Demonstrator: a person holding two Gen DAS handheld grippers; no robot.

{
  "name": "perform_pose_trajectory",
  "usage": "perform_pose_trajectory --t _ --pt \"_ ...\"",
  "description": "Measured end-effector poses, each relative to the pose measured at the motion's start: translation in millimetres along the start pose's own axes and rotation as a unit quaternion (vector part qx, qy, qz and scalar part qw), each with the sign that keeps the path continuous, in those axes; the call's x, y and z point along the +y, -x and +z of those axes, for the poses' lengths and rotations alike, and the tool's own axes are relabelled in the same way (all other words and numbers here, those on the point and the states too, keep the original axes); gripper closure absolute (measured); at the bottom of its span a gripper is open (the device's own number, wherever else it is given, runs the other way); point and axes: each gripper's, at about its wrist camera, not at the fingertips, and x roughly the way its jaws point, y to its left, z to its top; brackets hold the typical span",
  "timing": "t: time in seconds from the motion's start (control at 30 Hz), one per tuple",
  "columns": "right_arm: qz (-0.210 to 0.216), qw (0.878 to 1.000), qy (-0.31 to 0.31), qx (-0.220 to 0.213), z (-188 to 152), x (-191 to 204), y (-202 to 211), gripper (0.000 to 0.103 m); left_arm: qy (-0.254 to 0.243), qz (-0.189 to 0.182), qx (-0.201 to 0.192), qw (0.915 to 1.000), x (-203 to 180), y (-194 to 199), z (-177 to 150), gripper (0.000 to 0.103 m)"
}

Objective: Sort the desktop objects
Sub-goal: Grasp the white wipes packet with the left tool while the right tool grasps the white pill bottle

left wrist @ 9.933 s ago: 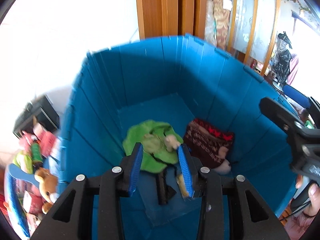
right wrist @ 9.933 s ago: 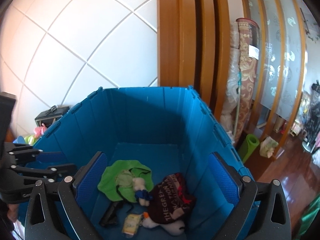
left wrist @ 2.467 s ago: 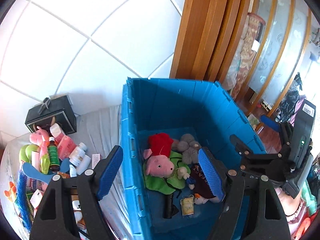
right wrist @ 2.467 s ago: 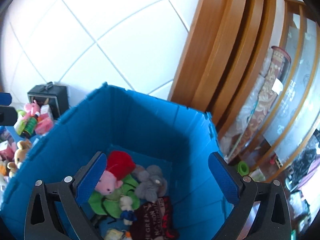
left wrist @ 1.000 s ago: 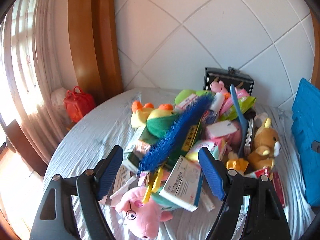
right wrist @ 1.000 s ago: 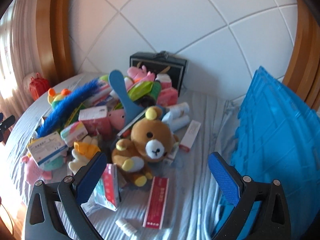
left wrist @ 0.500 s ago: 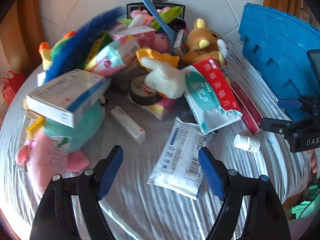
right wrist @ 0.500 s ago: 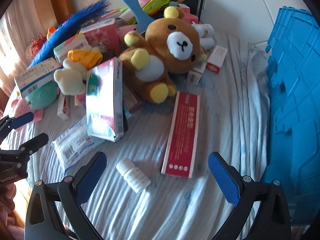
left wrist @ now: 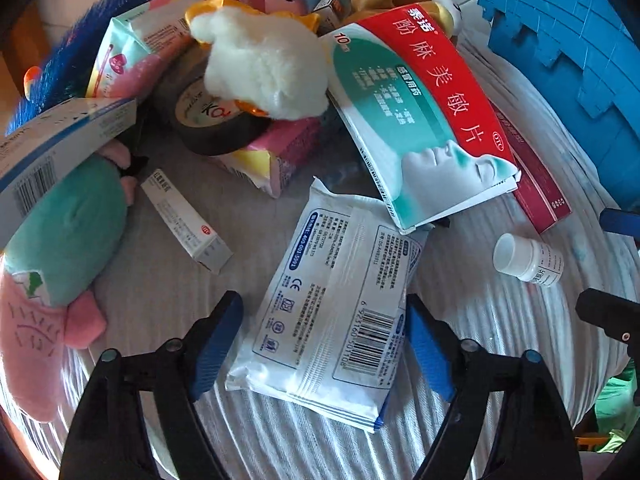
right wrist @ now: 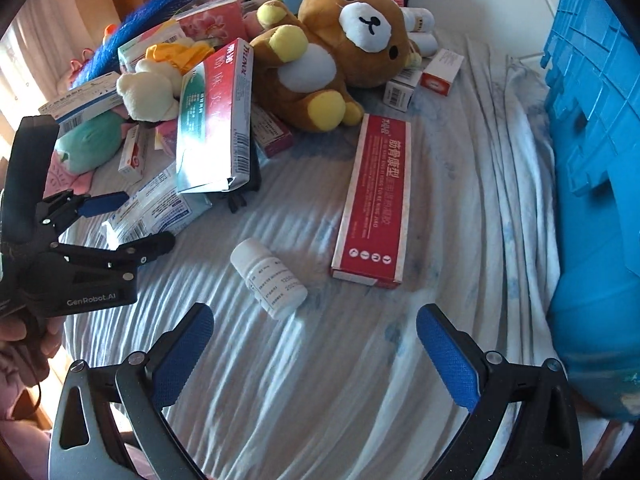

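My left gripper (left wrist: 322,344) is low over the table, its jaws closing around a white sealed packet (left wrist: 340,300) with blue print and a barcode. The packet lies flat between the blue pads (left wrist: 218,340), and they do not press on it. In the right wrist view the left gripper (right wrist: 136,222) straddles the same packet (right wrist: 156,204). My right gripper (right wrist: 316,356) stands open over bare cloth, just short of a white pill bottle (right wrist: 272,276) lying on its side. Part of the right gripper (left wrist: 608,264) shows at the right edge, next to the bottle (left wrist: 528,260).
A blue crate (right wrist: 592,120) stands along the right. A long red box (right wrist: 376,196) lies beyond the bottle. Behind are a brown bear plush (right wrist: 332,52), a red and green medicine box (left wrist: 420,112), a white plush (left wrist: 260,64), a tape roll (left wrist: 212,120) and a small carton (left wrist: 184,220).
Both grippers have swung from the crate to the cluttered table and come down close to it. The packet now lies between the left pads and the bottle just ahead of the right gripper.
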Motion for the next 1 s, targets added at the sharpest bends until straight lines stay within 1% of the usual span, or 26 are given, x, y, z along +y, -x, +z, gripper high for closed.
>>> perform_pose_trajectory --t 0.03,0.07,0.13,0.2,0.23,0.27,0.37,0.43,0.47,0.5,0.53,0.57,0.6,0.67,0.77,0.9,1.0 --pt "0.005 1.0 0.003 -0.001 0.5 2.0 -0.8 0.0 0.001 -0.001 -0.001 1.0 -0.7 2.1 -1.6 0.045" --pt "0.01 1.0 0.007 -0.002 0.7 4.6 -1.9 0.0 0.004 -0.004 -0.001 1.0 -1.0 4.6 -3.5 0.052" --pt "0.017 1.0 0.013 -0.003 3.0 8.9 -4.8 0.0 0.014 -0.01 -0.007 0.9998 -1.2 11.3 -7.1 0.057" --pt "0.016 1.0 0.012 -0.007 5.2 13.5 -7.5 0.002 0.02 -0.01 -0.011 0.9997 -2.2 17.5 -9.9 0.057" --pt "0.016 1.0 0.011 -0.008 6.3 15.4 -9.1 0.014 0.021 -0.013 -0.014 0.9996 -2.9 20.5 -11.3 0.057" --pt "0.018 1.0 0.012 -0.005 7.8 17.1 -11.7 0.028 0.019 -0.011 -0.016 0.9996 -4.7 23.5 -11.9 0.057" --pt "0.02 1.0 0.017 0.004 10.4 21.1 -21.2 0.036 0.011 -0.001 -0.021 0.9997 -10.1 28.3 -13.7 0.057" --pt "0.017 0.999 0.027 0.01 11.3 24.7 -27.9 0.041 0.015 0.004 -0.02 0.9997 -10.7 27.7 -12.0 0.057" --pt "0.018 0.999 0.031 0.014 11.4 26.3 -31.3 0.05 0.018 0.002 -0.021 0.9996 -10.2 28.0 -10.6 0.057" --pt "0.018 0.999 0.035 0.018 11.7 28.0 -34.8 0.057 0.02 0.004 -0.024 0.9995 -10.4 29.0 -8.7 0.057" --pt "0.015 0.999 0.039 0.022 11.8 29.9 -37.7 0.068 0.021 0.004 -0.027 0.9994 -10.4 30.5 -6.2 0.057" --pt "0.012 0.999 0.043 0.024 11.8 31.6 -39.1 0.076 0.021 0.004 -0.03 0.9993 -11.6 34.4 -3.1 0.057" --pt "0.007 0.999 0.047 0.024 12.0 33.3 -38.6 0.076 0.022 0.006 -0.035 0.9991 -12.5 36.4 -0.2 0.057" --pt "0.019 0.998 0.049 0.022 12.3 33.9 -34.6 0.076 0.023 0.007 -0.043 0.9988 -12.7 41.2 4.7 0.057" --pt "0.029 0.999 0.045 0.006 14.2 32.0 -18.3 0.076 0.025 0.008 -0.065 0.9975 -16.1 52.7 16.8 0.057" --pt "0.033 0.998 0.042 -0.045 24.2 27.8 22.2 0.076 0.027 0.008 -0.101 0.9945 -12.3 84.7 21.1 0.057" --pt "0.027 0.994 0.034 -0.096 40.0 19.3 58.3 0.076 0.023 0.014 -0.122 0.9922 -12.4 108.3 30.3 0.057"
